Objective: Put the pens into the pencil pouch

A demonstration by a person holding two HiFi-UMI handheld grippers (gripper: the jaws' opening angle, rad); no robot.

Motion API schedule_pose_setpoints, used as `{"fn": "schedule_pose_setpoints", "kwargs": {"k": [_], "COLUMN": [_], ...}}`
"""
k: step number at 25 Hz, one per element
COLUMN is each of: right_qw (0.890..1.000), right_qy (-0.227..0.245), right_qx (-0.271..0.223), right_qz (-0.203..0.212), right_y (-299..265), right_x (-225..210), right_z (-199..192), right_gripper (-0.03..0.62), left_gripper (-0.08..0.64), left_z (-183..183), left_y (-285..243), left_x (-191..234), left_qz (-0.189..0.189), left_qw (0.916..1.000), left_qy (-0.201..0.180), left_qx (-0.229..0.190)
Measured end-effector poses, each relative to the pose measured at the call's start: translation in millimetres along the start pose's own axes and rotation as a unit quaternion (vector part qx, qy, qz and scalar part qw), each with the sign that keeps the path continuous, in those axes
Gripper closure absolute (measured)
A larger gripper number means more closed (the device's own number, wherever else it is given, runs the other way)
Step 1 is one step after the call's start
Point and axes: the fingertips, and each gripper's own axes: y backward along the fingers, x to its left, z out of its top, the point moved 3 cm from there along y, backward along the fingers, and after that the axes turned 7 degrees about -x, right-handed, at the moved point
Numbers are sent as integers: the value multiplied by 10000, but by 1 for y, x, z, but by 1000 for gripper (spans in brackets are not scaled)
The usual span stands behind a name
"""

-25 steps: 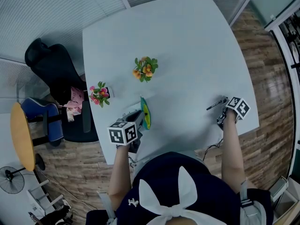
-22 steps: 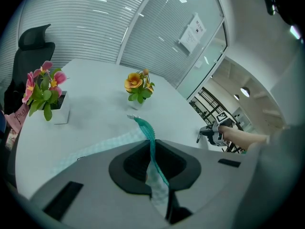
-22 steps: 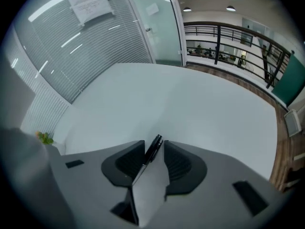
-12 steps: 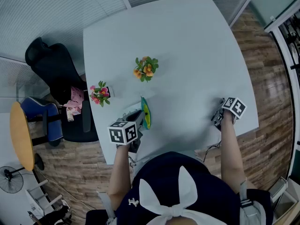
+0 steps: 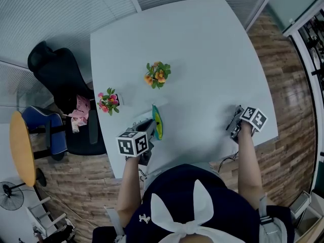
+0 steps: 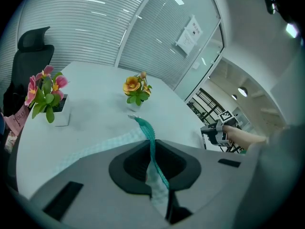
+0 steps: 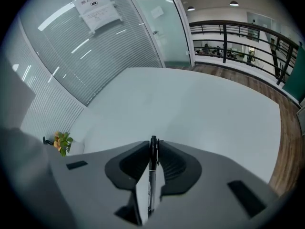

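The left gripper [image 6: 151, 144] is pinched tight on the teal edge of the pouch [image 6: 141, 126], which runs out from the jaws toward 11 o'clock onto the table [image 5: 202, 59]. The right gripper [image 7: 152, 147] clamps a black pen [image 7: 151, 190], its tip at 12 o'clock past the jaws. In the head view the pen is at 3 o'clock from the pouch, well apart.

left gripper [image 6: 153, 163] pinches the green pencil pouch [image 6: 145, 135]

I saw the white bench [image 5: 202, 44] bearing an orange flower pot [image 5: 157, 75], a pink flower pot [image 5: 108, 102], and the pencil pouch [image 5: 157, 123] lying near them.
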Motion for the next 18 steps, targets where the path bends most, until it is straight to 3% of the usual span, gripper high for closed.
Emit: {"fn": "schedule_pose_setpoints", "kwargs": {"k": [18], "right_qw": [9896], "right_qy": [-227], "right_qx": [-865], "right_qz": [1128], "right_y": [64], "right_x": [53], "right_z": [33], "right_gripper": [525], "left_gripper": [514], "left_z": [-1], "left_y": [16], "left_x": [-8], "left_qz": [-145], "left_qw": [9997], "left_qy": [-151], "left_qx": [-137]}}
